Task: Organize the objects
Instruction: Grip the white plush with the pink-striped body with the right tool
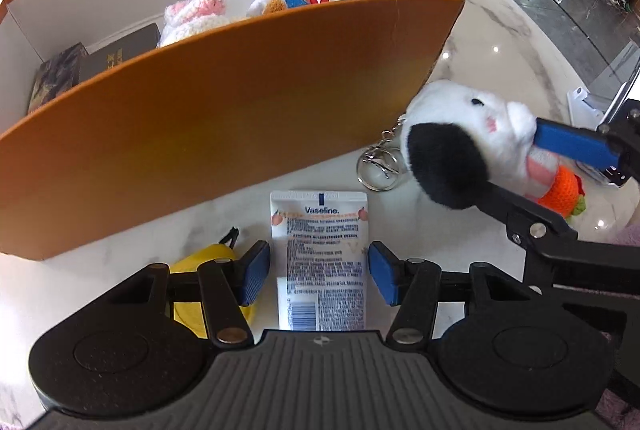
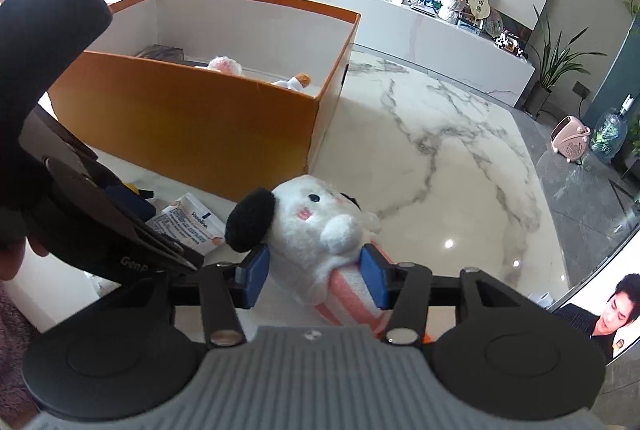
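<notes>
A white Vaseline tube lies flat on the marble table in front of the orange box. My left gripper points down over the tube, open, with a blue pad on each side and a thin gap to each. A white plush dog with black ears, a pink striped body and a keyring lies to the right of the tube. My right gripper is open around the plush's body. The box holds books and small knitted toys. In the left wrist view the right gripper reaches in from the right.
A yellow object lies partly under my left finger. The marble table stretches right of the box to its edge. Beyond the edge is grey floor with a pink heater. A person's dark sleeve holds the left gripper.
</notes>
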`<state>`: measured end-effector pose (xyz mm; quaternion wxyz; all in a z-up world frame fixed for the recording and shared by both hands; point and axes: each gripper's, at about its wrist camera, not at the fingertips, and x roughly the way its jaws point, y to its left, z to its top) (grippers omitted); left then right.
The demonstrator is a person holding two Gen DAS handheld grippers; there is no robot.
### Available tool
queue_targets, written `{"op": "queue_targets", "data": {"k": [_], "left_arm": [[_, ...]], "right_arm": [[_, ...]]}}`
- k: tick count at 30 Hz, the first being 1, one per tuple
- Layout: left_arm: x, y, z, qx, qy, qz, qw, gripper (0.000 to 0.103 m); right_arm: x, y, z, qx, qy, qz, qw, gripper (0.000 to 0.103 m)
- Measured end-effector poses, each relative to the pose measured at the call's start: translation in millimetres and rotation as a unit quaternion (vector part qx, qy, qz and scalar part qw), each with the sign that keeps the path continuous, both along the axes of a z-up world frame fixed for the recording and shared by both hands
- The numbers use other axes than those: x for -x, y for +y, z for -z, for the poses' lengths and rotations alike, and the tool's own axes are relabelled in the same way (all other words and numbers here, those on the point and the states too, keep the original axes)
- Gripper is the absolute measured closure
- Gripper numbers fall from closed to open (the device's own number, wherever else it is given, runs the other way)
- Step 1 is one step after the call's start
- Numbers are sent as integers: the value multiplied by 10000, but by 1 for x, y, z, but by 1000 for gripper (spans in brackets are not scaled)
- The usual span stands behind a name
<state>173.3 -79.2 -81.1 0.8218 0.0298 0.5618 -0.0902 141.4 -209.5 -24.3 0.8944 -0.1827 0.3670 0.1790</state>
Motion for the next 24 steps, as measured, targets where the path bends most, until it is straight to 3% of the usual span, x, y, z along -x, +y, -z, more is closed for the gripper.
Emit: {"op": "queue_targets", "data": {"k": [9, 14, 18, 24], "left_arm": [[-3, 2, 1, -181, -54, 34, 9998, 39], [1, 6, 1, -158, -81, 57, 9998, 41], [7, 11, 0, -27, -65, 24, 10000, 41], [29, 23, -10, 332, -276, -32, 9991, 41]], "right_arm": [[-18, -2, 8, 10, -90, -40, 10000, 32], [-23, 5, 18, 399, -174, -87, 9990, 27], [-31, 9, 25, 595, -293, 11, 9978, 29], [-30, 4, 20, 502, -311, 211, 9980, 35]]}}
